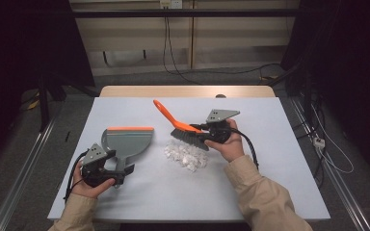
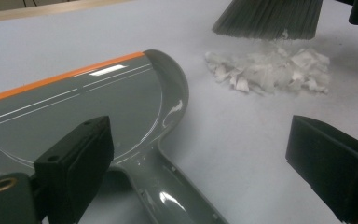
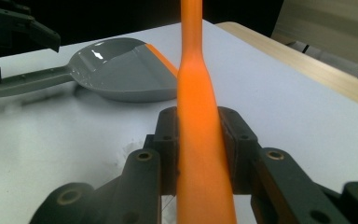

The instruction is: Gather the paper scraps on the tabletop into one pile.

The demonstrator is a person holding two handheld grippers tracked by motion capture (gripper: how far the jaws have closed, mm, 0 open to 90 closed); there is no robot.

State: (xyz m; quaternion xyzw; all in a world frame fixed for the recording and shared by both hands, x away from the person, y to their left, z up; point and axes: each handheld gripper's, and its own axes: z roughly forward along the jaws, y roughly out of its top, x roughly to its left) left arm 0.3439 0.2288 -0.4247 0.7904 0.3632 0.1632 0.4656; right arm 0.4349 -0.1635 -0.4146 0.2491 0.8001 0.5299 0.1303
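High view first: I see bare white table (image 1: pixel 279 183) from 3 to 6 o'clock of the paper scraps (image 1: pixel 187 155), with its edges well off. My right gripper (image 1: pixel 207 129) is clamped tight on the orange brush (image 1: pixel 180 126), bristles just above the scraps. My left gripper (image 1: pixel 121 174) stands wide open astride the grey dustpan (image 1: pixel 125 142) handle at 9 o'clock, pads clear of it.

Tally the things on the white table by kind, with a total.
Grey plastic dustpan with orange lip: 1
Orange-handled brush with dark bristles: 1
Pile of white paper scraps: 1
Hand-held black grippers: 2, left gripper and right gripper
Total: 5
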